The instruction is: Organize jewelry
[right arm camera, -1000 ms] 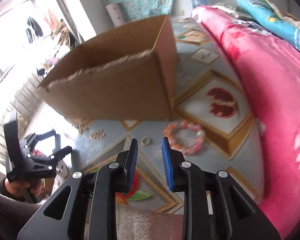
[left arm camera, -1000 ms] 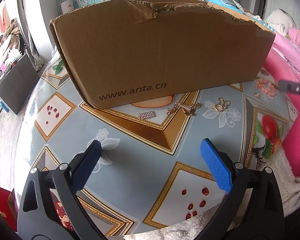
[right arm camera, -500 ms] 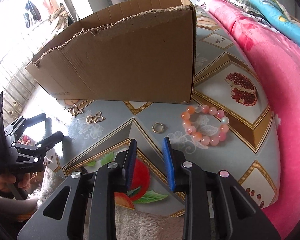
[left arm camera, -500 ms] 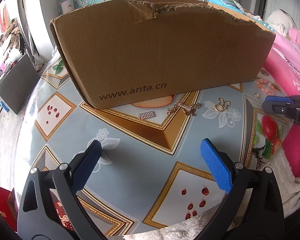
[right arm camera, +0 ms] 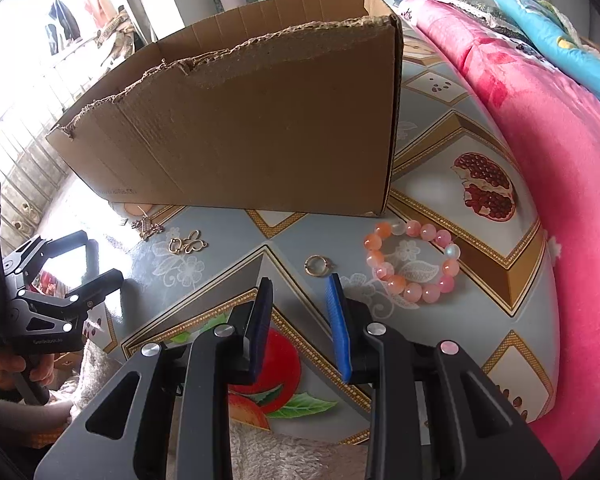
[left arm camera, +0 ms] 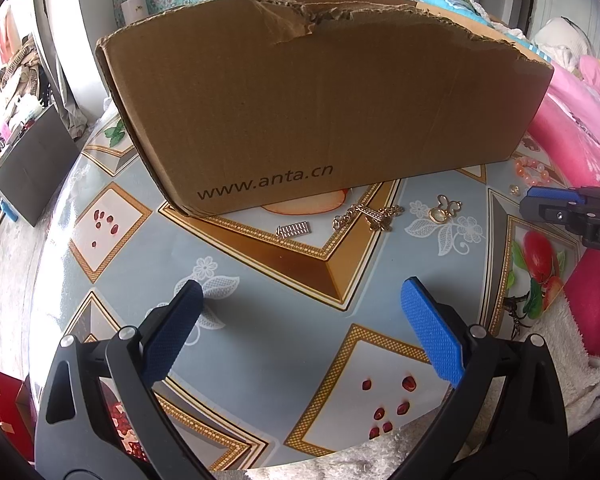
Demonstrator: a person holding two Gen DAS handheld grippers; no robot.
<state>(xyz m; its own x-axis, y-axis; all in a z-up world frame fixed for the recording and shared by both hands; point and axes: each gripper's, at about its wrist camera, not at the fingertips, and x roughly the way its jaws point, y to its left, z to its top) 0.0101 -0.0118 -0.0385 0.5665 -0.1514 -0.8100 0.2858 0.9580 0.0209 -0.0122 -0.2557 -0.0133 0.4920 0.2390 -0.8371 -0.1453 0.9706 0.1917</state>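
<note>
A torn cardboard box (left arm camera: 324, 120) stands on the patterned worktop (left arm camera: 260, 304), and the jewelry lies loose in front of it. Next to the box's front wall are a small silver clip (left arm camera: 294, 229) and a gold chain (left arm camera: 367, 215), with a gold butterfly charm (left arm camera: 445, 209) beside them. Further along are a small gold ring (right arm camera: 317, 265) and a pink bead bracelet (right arm camera: 412, 266), which lies near the box's corner and close to a pink blanket (right arm camera: 548, 152).

The left gripper (left arm camera: 300, 328) hovers over bare worktop, its jaws spread wide with nothing between them. The right gripper (right arm camera: 300, 312) hangs just short of the ring, jaws only a narrow gap apart and empty, touching no jewelry. A hand (right arm camera: 16, 368) holds the left gripper's handle at the worktop's edge.
</note>
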